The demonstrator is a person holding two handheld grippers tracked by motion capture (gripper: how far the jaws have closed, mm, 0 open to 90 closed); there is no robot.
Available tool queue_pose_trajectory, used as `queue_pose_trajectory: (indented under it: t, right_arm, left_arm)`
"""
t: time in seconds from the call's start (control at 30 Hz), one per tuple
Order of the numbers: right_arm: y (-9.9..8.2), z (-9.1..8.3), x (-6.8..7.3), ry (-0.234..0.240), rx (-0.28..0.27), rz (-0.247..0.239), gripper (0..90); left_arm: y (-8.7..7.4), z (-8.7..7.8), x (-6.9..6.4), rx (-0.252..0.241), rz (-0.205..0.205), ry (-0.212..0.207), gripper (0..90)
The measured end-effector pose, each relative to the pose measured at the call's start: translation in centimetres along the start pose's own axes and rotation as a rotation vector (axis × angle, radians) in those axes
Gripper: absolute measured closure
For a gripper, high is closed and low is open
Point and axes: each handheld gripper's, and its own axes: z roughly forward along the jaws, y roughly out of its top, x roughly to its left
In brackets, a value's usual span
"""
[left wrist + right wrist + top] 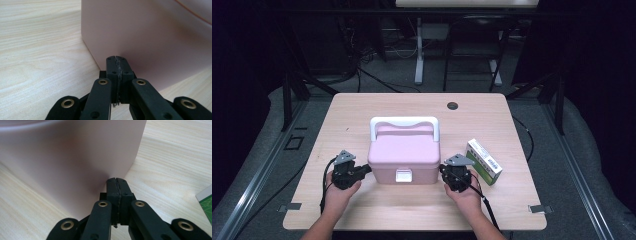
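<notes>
A pink storage box (404, 152) with a white carrying handle (404, 124) sits near the middle of the pale wooden tabletop (362, 107), its lid down and a small white latch (403, 175) on the face turned toward the person. Everything else is best placed from that box.

The left gripper (363, 171) is at the box's left side, low down near the front corner, held in the person's left hand (339, 192). Its jaws are pressed tightly together with nothing between them, and in the left gripper view the closed tips (116, 60) sit right up against the pink wall (150, 37), just above where the wall meets the wood; whether they actually press on it I cannot tell.

The right gripper (444, 170) mirrors it at the box's right side, again low and toward the front, carried by the right hand (464, 192). It too is clenched on nothing, jaw against jaw, and in the right gripper view the tips (116, 181) nose in against the rounded corner of the box (75, 157).

To the right of the box, just beyond the right gripper, a small green and white carton (483, 161) lies flat at an angle; a corner of it (206, 202) shows at the edge of the right gripper view. Behind the box, toward the far right of the tabletop, is a round dark cable hole (452, 105).
</notes>
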Motion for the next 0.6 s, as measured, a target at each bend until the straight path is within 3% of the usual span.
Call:
queue_pose_trajectory:
  t: [0.6]
  right_arm:
    - [-0.5,-1.5,0.7,-0.007,0.047,-0.027,90.0]
  left_arm:
    - [-0.8,-1.2,-1.5,0.028,0.016,0.003,89.6]
